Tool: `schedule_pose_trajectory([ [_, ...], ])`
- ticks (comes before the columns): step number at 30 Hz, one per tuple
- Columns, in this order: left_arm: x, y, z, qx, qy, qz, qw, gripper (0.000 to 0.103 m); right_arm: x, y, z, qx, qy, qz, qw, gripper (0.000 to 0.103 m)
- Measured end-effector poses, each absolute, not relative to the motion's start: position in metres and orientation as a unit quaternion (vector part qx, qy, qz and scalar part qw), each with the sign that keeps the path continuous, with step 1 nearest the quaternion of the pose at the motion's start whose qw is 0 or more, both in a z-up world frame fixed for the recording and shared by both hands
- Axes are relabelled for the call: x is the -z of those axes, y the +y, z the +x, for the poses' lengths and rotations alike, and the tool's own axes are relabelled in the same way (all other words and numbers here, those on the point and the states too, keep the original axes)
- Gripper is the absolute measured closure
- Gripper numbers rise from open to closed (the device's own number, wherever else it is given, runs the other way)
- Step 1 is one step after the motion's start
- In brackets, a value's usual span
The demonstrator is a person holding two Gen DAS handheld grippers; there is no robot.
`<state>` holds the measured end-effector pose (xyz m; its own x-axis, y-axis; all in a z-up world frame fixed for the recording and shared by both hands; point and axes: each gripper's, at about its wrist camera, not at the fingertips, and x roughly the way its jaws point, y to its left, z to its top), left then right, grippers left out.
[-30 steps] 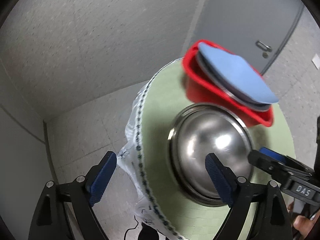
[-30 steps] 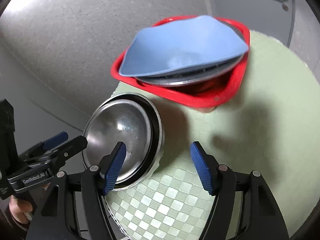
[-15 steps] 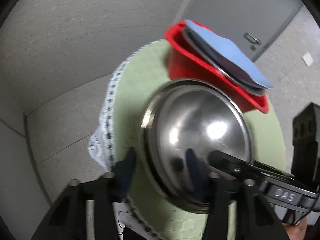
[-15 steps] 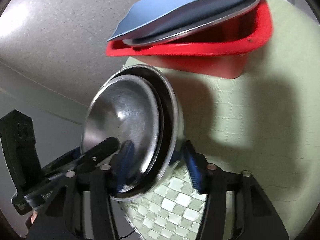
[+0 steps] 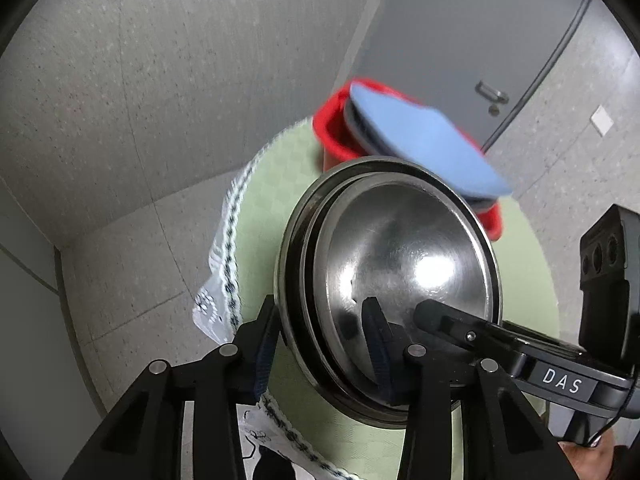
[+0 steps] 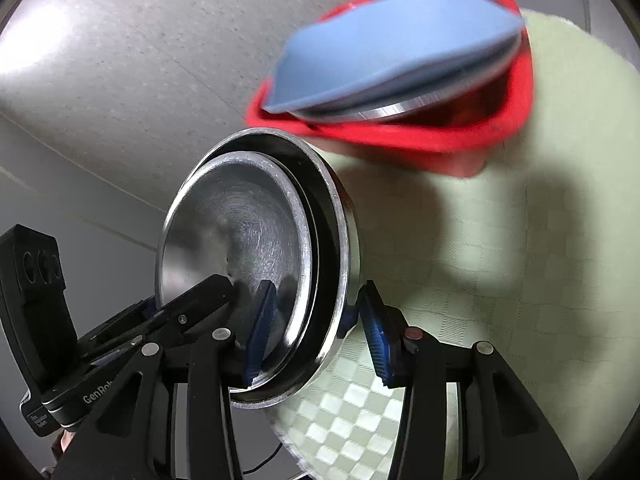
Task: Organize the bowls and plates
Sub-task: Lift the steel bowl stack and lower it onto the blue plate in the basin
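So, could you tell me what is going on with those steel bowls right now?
A person is working both handheld grippers on the nested steel bowls at the table's edge. The left gripper and the right gripper each straddle the rim, one finger inside and one outside. Behind, a red basin on the green tablecloth holds a blue plate over a metal one.

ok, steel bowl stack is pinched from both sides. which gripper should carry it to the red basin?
Probably right. The right gripper clamps the whole rim of the steel bowl stack, and the red basin lies ahead. The left gripper grips the opposite rim.
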<state>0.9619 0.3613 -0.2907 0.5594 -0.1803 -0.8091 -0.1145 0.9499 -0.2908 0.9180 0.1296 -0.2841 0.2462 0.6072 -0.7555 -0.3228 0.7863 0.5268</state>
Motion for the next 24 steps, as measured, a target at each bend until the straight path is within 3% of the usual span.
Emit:
schedule_pose_trajectory([
  [14,0.204,0.334,0.966,-0.004,0.416,-0.144,0.898,0.065,0.198,0.11,0.958,-0.33,0.48,0.111,0.805,0.059],
  [24,0.219,0.289,1.074,0.01,0.439,-0.142,0.887,0.066,0.2,0.077,1.039,-0.294,0.498,0.075,0.813,0.059],
])
